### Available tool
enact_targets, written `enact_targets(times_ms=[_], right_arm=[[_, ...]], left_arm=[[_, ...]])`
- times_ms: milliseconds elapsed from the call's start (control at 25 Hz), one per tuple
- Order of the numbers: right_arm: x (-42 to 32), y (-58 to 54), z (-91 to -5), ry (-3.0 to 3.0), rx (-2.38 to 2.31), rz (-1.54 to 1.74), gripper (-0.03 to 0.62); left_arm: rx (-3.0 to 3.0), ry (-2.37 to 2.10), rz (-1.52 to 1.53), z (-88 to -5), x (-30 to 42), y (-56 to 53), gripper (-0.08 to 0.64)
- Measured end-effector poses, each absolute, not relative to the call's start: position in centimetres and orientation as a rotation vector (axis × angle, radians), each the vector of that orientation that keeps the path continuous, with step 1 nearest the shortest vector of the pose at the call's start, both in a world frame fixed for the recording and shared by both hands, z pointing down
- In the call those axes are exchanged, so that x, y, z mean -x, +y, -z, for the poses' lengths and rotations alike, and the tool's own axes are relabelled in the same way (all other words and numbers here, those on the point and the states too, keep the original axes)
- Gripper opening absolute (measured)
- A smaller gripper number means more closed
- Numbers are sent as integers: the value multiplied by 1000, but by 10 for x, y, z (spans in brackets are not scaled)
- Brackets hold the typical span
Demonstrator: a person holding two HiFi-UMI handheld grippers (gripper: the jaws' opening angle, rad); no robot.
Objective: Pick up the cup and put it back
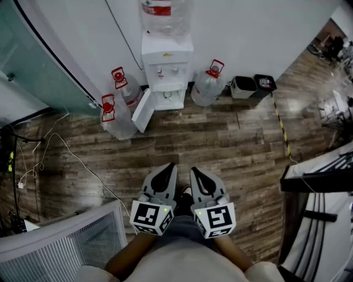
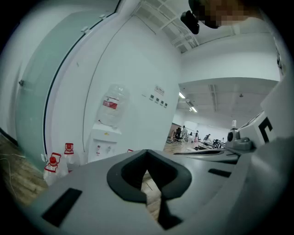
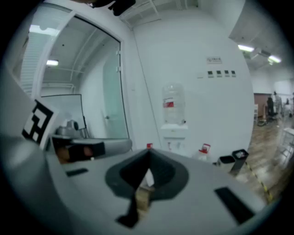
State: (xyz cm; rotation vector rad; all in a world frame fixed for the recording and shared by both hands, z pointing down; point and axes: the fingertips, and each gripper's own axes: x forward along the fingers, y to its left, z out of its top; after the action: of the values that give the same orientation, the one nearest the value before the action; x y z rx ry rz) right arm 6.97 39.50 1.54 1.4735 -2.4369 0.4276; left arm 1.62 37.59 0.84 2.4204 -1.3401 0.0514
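Left hand-held gripper (image 1: 167, 168) and right hand-held gripper (image 1: 196, 172) side by side at 6 o'clock in the head view, close but not touching. Both aimed toward 12 o'clock and tipped slightly down over a wood floor (image 1: 231, 143).

Jaws pressed together on the left hand-held gripper (image 2: 147, 153) and on the right hand-held gripper (image 3: 148, 155) in their own views, nothing held between them.

At 12 o'clock, against the wall, a white water dispenser (image 1: 166, 58) with a bottle (image 1: 165, 14) on top and its lower door (image 1: 142, 110) swung open.

Two red-capped jugs (image 1: 119, 120) on the floor at 10 o'clock, another jug (image 1: 208, 87) at 1 o'clock, then two bins (image 1: 243, 86) just beyond it.

A white cable (image 1: 83, 162) trailing across the floor at 9 o'clock.

Inside the dispenser's open compartment, a small pale round shape (image 1: 167, 95), perhaps the cup but too small to be sure.
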Motion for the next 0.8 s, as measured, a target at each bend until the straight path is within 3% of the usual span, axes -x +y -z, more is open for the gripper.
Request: enact_targets(times_ms=[800], right_arm=[[-114,390,-38,-2452,-1490,-512,23]], left_arm=[[-2394,-1365,-45,-21,-61,379,9]])
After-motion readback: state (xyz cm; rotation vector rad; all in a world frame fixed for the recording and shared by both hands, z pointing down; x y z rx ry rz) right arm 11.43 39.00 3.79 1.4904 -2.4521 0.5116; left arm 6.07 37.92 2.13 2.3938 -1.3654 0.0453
